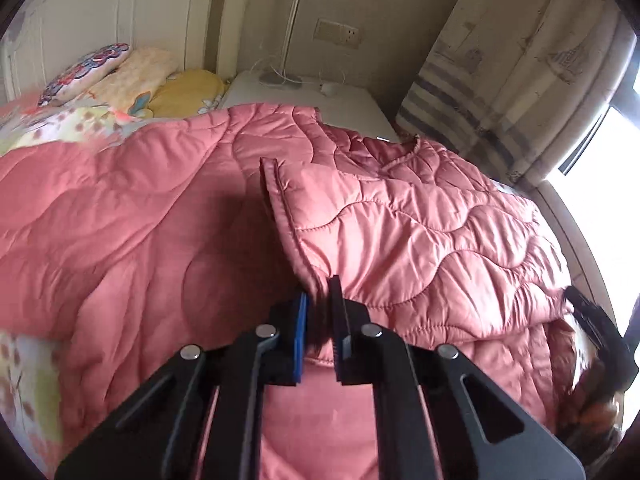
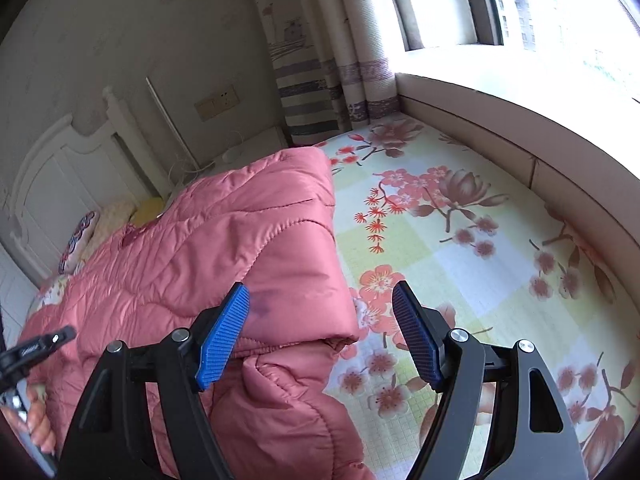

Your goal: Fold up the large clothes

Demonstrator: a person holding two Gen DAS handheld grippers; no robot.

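We pinch an edge of the pink quilted coat (image 1: 420,216) in our left tool (image 1: 320,320), lifting it over the bed (image 2: 460,240); our right tool (image 2: 320,336) gapes empty. The slick padding could slip free, undoing the fold.

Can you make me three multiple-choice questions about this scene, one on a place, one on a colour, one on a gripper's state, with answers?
1. Where does the jacket lie?
A. on the bed sheet
B. on the windowsill
C. on a chair

2. What colour is the jacket?
A. grey
B. pink
C. green

3. How is the left gripper?
A. wide open
B. out of view
C. shut on the jacket

Answers: 1 A, the floral sheet shows beside it. 2 B, its quilted fabric is pink. 3 C, its pads pinch a jacket edge; the right gripper is open.
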